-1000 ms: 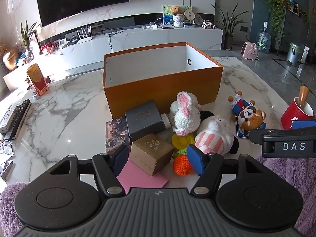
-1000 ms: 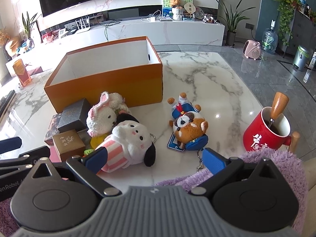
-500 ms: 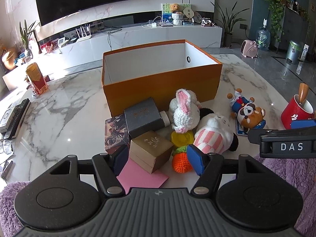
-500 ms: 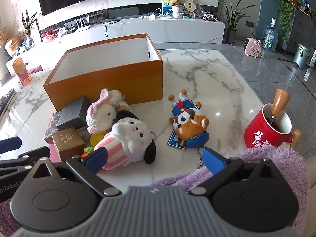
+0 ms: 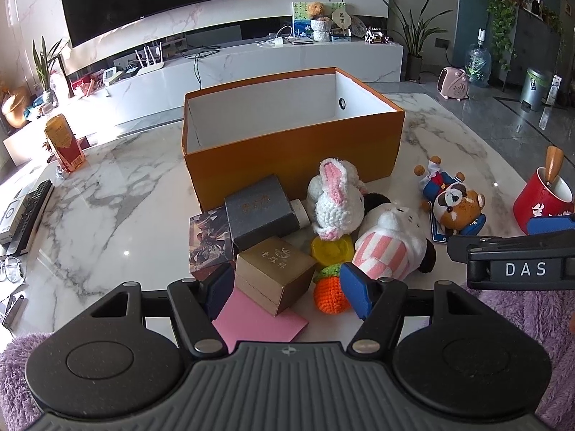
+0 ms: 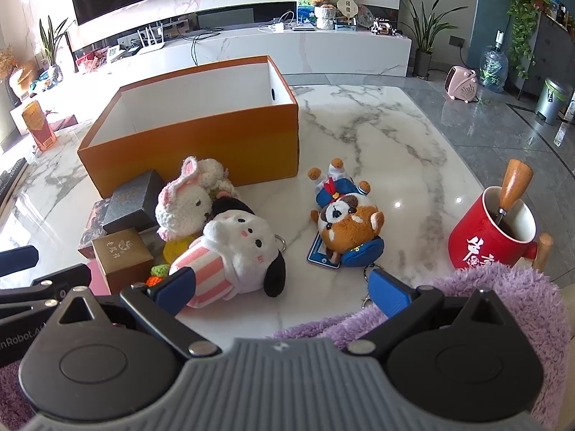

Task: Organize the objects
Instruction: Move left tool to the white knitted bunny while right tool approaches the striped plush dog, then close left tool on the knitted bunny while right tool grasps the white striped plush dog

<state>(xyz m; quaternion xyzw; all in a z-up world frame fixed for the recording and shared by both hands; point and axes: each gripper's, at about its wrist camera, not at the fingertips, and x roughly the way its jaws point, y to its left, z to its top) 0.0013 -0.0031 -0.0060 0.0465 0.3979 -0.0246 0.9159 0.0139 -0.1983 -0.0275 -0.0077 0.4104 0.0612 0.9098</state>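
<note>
An empty orange box (image 5: 291, 151) (image 6: 194, 136) stands on the marble table. In front of it lie a dark grey box (image 5: 260, 212), a gold box (image 5: 275, 273), a crochet rabbit (image 5: 336, 201) (image 6: 187, 204), a white-and-pink plush dog (image 5: 388, 244) (image 6: 233, 251), a crochet carrot (image 5: 329, 289), a yellow piece (image 5: 330, 248) and a raccoon plush (image 5: 454, 210) (image 6: 346, 226). My left gripper (image 5: 287, 287) hangs open just before the gold box, touching nothing. My right gripper (image 6: 284, 289) stands open near the plush dog, holding nothing.
A red mug (image 6: 494, 233) with a wooden-handled tool stands at the right. A pink card (image 5: 260, 319) and a picture book (image 5: 208, 239) lie under the boxes. A purple fluffy cloth (image 6: 467, 298) covers the near edge. A red-gold carton (image 5: 64, 143) and remotes (image 5: 28, 215) sit far left.
</note>
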